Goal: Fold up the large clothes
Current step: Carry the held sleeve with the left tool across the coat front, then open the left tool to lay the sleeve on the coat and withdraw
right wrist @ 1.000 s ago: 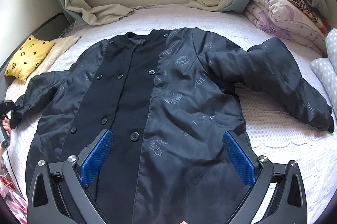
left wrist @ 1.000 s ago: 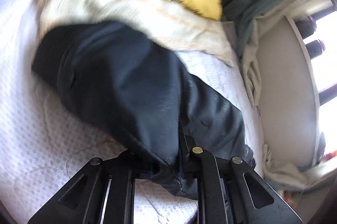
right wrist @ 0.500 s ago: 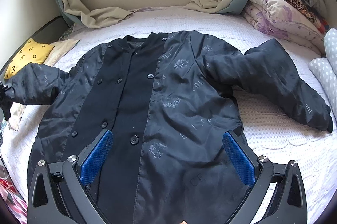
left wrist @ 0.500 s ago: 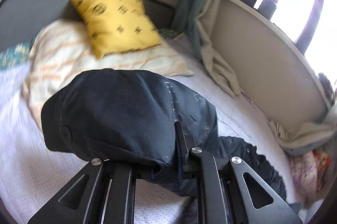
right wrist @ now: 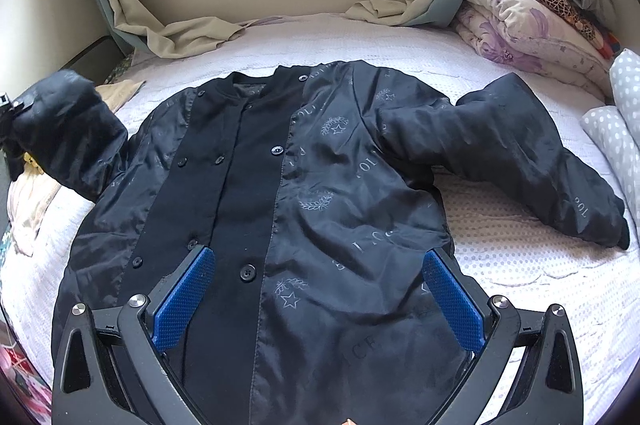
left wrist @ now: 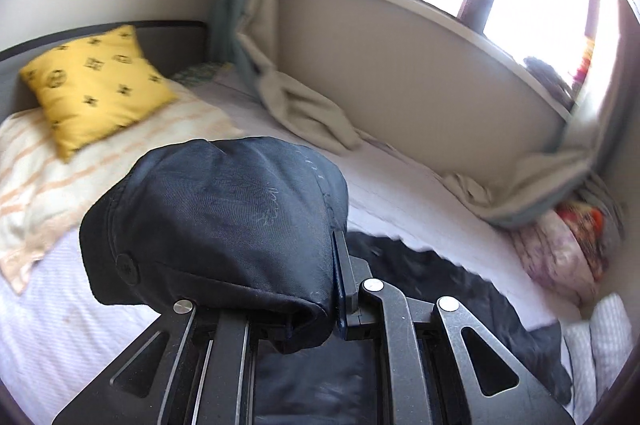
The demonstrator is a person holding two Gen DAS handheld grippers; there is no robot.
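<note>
On white bedspread (right wrist: 500, 265): black jacket (right wrist: 304, 209), front up, body flat, buttoned. Left gripper (left wrist: 336, 305) pinching left sleeve cuff (left wrist: 216, 225), lifted clear of bed. Right gripper (right wrist: 316, 305) spread wide over hem, empty. Right sleeve (right wrist: 520, 161) outstretched. No fold completed; both sleeves and body remaining.
</note>
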